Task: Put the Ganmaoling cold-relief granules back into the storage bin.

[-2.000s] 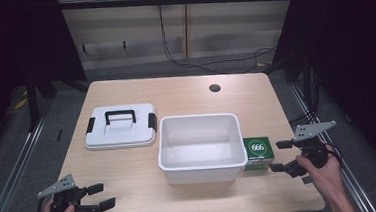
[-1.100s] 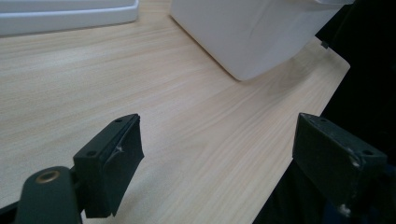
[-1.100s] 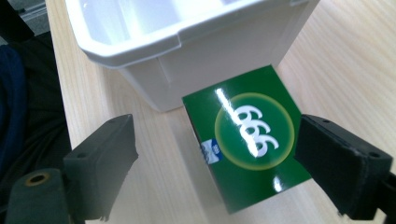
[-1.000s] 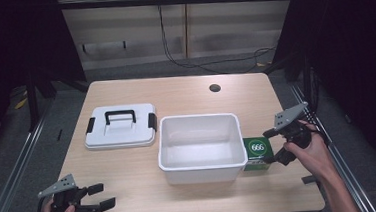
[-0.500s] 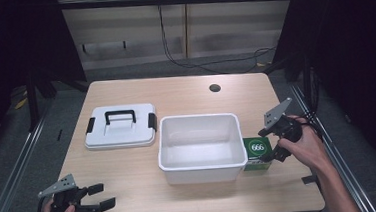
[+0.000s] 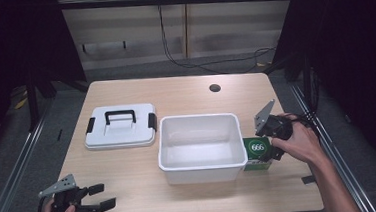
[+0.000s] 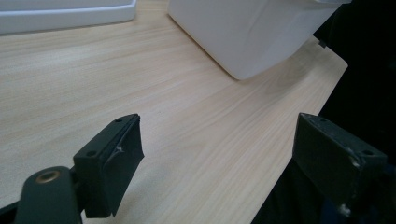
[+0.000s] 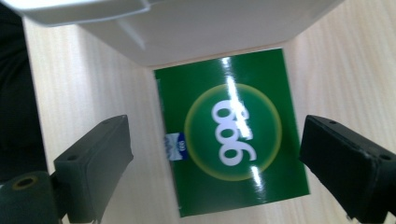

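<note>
While the left gripper [image 6: 95, 202] rests spread wide at the table's [image 6: 185, 93] 7 o'clock corner, the right gripper [image 6: 269, 148] hangs over the green box [image 6: 256, 154] at 4 o'clock, its jaws released and standing clear on either side. That box, marked 666, lies flat just beside the white tub [image 6: 201, 147]. A white lid [image 6: 121, 125] with a black handle sits at 9 o'clock.

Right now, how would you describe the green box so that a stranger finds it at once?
Find the white open tub in the middle of the wooden table. The green box lies flat against its right side, beneath the open right gripper. It alone is green, marked 666.
</note>
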